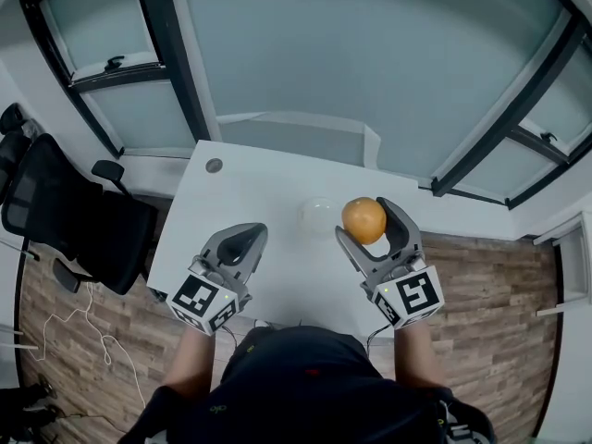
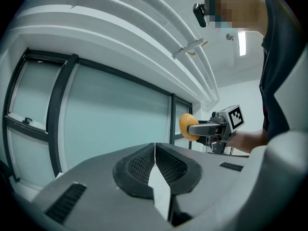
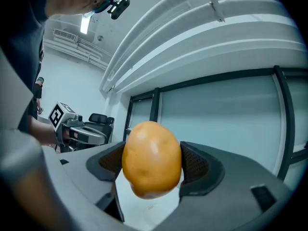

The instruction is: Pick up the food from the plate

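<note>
An orange-brown potato is clamped between the two jaws of my right gripper, lifted above the white table. In the right gripper view the potato fills the gap between the dark ribbed pads. A small white plate lies on the table just left of the potato, bare on top. My left gripper hovers over the table's front left, its jaws pressed together with nothing held. From the left gripper view the potato and right gripper appear to the right.
A black office chair stands left of the table. A round cable port sits at the table's far left corner. Frosted glass walls with dark frames rise beyond the table. Wood flooring runs along both sides, with loose white cables at left.
</note>
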`<state>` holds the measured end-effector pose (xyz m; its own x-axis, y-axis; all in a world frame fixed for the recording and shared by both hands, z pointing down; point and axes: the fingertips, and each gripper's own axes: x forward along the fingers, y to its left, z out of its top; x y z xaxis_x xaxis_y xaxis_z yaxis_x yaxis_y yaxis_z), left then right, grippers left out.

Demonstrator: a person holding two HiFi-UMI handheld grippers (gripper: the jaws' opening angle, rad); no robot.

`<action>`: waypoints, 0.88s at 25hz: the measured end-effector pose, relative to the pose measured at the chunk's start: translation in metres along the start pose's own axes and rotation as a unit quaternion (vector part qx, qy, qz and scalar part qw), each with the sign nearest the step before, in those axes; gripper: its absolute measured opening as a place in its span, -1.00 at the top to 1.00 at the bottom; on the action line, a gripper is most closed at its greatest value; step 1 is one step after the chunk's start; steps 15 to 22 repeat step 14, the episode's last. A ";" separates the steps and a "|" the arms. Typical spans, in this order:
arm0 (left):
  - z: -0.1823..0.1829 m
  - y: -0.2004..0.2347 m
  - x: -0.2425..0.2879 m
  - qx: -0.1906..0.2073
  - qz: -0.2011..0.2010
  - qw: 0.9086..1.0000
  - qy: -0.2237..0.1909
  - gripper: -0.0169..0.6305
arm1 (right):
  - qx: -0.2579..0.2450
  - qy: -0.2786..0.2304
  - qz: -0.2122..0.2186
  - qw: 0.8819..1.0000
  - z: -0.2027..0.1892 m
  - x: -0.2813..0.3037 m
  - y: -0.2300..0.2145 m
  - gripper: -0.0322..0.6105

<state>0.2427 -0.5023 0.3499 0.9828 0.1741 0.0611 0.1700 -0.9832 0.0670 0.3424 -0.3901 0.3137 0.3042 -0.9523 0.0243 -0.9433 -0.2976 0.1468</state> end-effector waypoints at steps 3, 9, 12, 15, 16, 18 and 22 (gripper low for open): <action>0.004 -0.003 -0.004 -0.003 -0.001 1.000 -0.004 0.88 | 0.009 0.008 0.001 1.000 -0.004 0.000 0.002 -0.26; 0.004 0.001 -0.013 -0.005 0.011 1.000 0.000 0.88 | 0.015 0.008 0.006 1.000 -0.007 0.004 0.007 -0.26; 0.002 0.007 -0.014 -0.003 0.014 1.000 -0.001 0.88 | 0.018 0.010 0.004 1.000 -0.010 0.007 0.004 -0.26; 0.000 0.012 -0.014 -0.002 0.016 1.000 -0.001 0.88 | 0.020 0.011 0.003 1.000 -0.011 0.010 0.004 -0.26; 0.000 0.012 -0.014 -0.002 0.016 1.000 -0.001 0.88 | 0.020 0.011 0.003 1.000 -0.011 0.010 0.004 -0.26; 0.000 0.012 -0.014 -0.002 0.016 1.000 -0.001 0.88 | 0.020 0.011 0.003 1.000 -0.011 0.010 0.004 -0.26; 0.000 0.012 -0.014 -0.002 0.016 1.000 -0.001 0.88 | 0.020 0.011 0.003 1.000 -0.011 0.010 0.004 -0.26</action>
